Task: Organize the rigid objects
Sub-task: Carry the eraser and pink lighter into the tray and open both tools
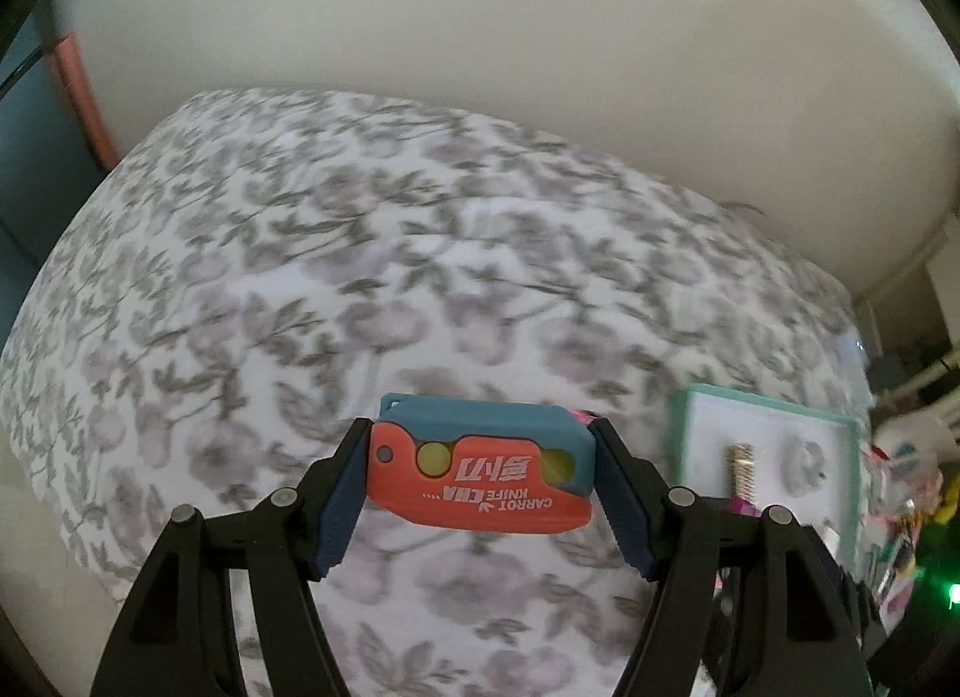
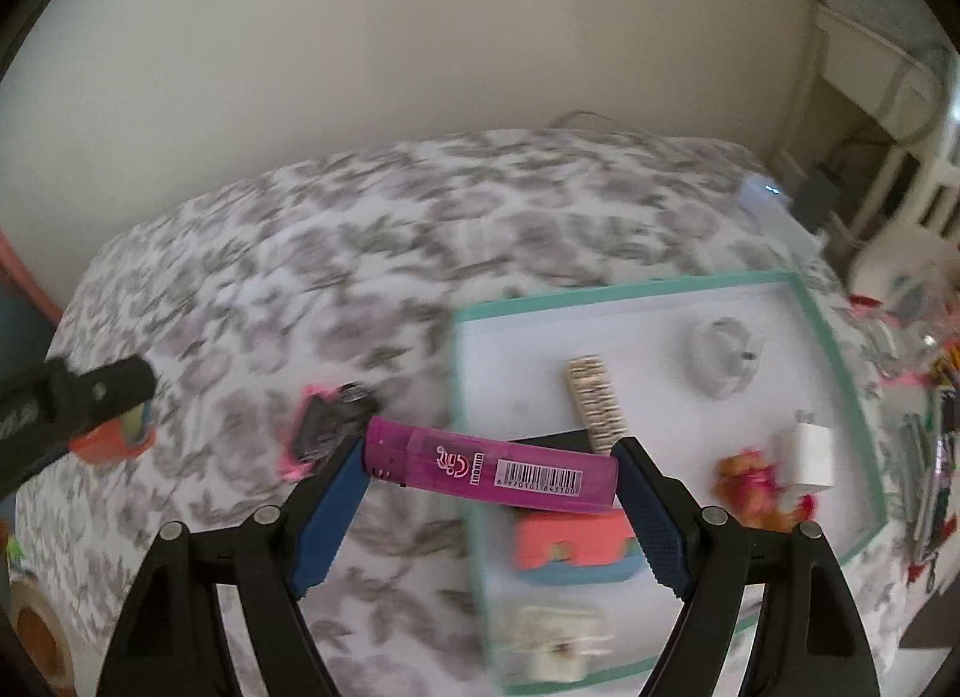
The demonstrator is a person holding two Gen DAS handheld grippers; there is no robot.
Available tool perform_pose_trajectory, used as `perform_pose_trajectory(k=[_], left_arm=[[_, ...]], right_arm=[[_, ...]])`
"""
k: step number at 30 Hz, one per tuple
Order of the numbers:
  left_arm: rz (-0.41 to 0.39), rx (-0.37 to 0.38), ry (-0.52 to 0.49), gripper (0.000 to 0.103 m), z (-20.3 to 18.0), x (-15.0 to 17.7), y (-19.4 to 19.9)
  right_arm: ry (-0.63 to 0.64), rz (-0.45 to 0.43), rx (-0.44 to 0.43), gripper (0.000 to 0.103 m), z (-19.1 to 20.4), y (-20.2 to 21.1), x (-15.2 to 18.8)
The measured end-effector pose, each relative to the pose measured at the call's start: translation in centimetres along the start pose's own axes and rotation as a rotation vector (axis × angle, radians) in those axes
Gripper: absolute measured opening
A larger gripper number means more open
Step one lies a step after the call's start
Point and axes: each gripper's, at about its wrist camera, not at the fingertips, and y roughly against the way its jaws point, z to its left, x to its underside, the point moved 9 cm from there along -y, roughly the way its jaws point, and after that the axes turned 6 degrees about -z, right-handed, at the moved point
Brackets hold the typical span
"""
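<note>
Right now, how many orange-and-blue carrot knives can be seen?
2. One carrot knife is clamped in the left gripper; the other lies in the green-rimmed tray. More may be hidden.

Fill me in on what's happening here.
A person is sorting small items on a floral-covered surface with two handheld grippers. The left gripper is clamped on an orange-and-blue carrot knife; the right gripper holds a pink lighter over the edge of a teal-rimmed tray that already holds several small things.
</note>
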Motion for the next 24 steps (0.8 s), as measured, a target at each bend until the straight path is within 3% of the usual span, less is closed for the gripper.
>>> perform_pose_trajectory(k=[12, 24], left_arm=[[0.083, 0.136, -0.137, 0.072, -11.5, 3.7, -0.2], [0.139, 0.175, -0.262, 0.072, -18.5, 7.2, -1.4]], right_arm=[[-0.245, 0.072, 0.108, 0.084, -13.1, -1.5, 0.4], [-0.29, 0.092, 0.176, 0.084, -18.5, -1.8, 0.9]])
